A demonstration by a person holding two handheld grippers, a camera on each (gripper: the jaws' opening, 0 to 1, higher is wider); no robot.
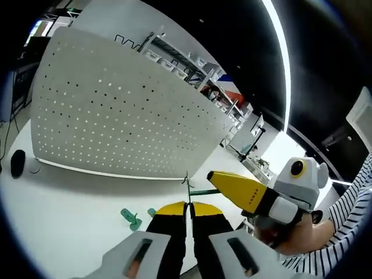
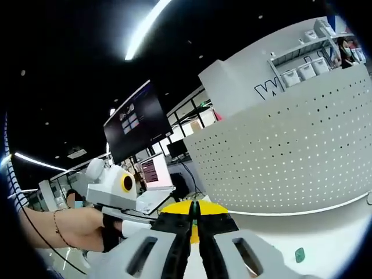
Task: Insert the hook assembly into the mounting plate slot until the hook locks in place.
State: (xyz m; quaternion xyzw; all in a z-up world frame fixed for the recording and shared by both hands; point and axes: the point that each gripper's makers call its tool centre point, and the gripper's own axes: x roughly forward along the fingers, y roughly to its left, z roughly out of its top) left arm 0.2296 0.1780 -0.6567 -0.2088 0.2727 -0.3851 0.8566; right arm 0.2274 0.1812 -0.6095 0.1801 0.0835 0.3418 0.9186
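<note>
Both tools are up off the white table (image 1: 70, 203) here, in front of the tall white perforated board (image 1: 122, 110) that I take to be the mounting plate. In the left gripper view the left tongs (image 1: 187, 218) are pressed together, yellow tips meeting, and a thin wire piece (image 1: 187, 181) rises right at that closed seam; it looks pinched there, probably the hook assembly, though it is too fine to be sure. Just beyond it lies a green rod-like part (image 1: 203, 192), and a small green clip (image 1: 131, 219) sits on the table near the jaws. The right tongs (image 1: 224, 185) come in from the right of that view, held in a person's hand (image 1: 290, 235), yellow tip pointing toward the wire; whether they are open or closed there, I cannot tell. In the right gripper view the right tongs (image 2: 195, 218) look closed, with nothing visible between them, and the perforated board (image 2: 290, 151) stands across the right side. Progress, as I judge it: early. The hook looks lifted but stands well clear of the board, not seated in any slot; approach, insertion and locking all remain.
</note>
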